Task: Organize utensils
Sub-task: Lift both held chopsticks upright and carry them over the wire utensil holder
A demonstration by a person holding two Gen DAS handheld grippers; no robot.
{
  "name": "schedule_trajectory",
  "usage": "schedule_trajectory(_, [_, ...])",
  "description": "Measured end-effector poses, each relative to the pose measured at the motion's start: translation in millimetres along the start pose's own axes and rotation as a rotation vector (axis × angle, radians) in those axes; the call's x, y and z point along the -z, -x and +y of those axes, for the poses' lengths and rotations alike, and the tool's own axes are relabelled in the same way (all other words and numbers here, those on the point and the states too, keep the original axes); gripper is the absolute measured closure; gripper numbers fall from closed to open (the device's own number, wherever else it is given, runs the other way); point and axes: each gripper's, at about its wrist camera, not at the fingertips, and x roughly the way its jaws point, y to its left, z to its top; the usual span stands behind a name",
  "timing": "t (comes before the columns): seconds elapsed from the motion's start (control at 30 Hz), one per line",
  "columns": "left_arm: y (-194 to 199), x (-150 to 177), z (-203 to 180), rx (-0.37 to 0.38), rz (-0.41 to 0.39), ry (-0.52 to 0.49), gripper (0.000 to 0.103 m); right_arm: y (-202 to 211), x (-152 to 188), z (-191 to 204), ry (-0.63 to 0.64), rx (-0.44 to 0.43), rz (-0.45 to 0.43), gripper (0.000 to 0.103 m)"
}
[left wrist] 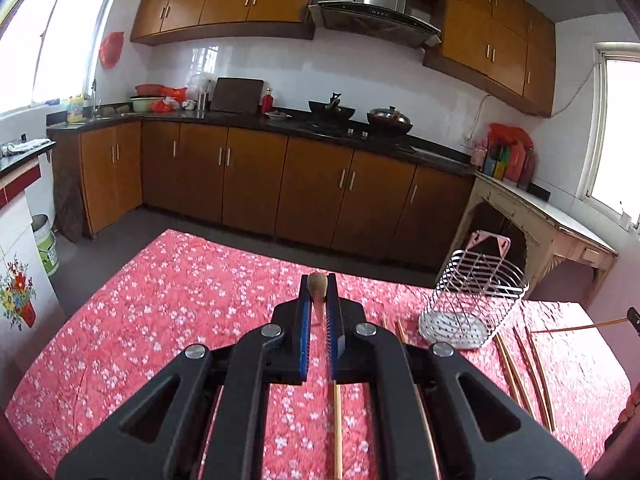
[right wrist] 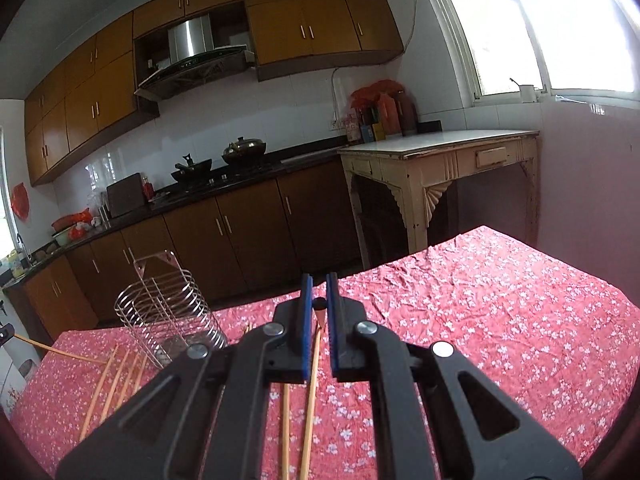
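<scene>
My left gripper (left wrist: pixel 319 285) is shut on a wooden chopstick (left wrist: pixel 319 296), end-on between the blue pads, held above the red floral tablecloth (left wrist: pixel 180 300). My right gripper (right wrist: pixel 319 284) is shut on another chopstick (right wrist: pixel 320 309), also seen end-on. A wire utensil holder (left wrist: pixel 476 292) stands upright on the table to the right of the left gripper; in the right wrist view the holder (right wrist: pixel 168 312) is to the left. Several loose chopsticks (left wrist: pixel 524 376) lie on the cloth near the holder, and they show in the right wrist view too (right wrist: pixel 116 376).
More chopsticks (right wrist: pixel 310 400) lie under the right gripper and one (left wrist: pixel 338 428) under the left. Beyond the table's far edge are kitchen cabinets (left wrist: pixel 280 184) and a cream side table (right wrist: pixel 440 160). A window (right wrist: pixel 540 20) is on the right.
</scene>
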Motion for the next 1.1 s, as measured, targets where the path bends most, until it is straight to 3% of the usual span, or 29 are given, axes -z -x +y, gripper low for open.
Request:
schedule_trajectory(0.33, [-6,-17,1,-0.037,-0.015,0.006,0.096,-10,-30,1,0.004,-0.006,-0.057,0.095])
schedule_trajectory(0.57, [-1,-25,5,-0.039,-0.029,0.002,0.096,-13,-51,3,0.017,0.013,-0.05,0.095])
schedule_trajectory(1.1, [-4,-25,-5,-0.042,-0.03,-0.024,0.096,-28,-44,13,0.043,0.024,-0.076,0.095])
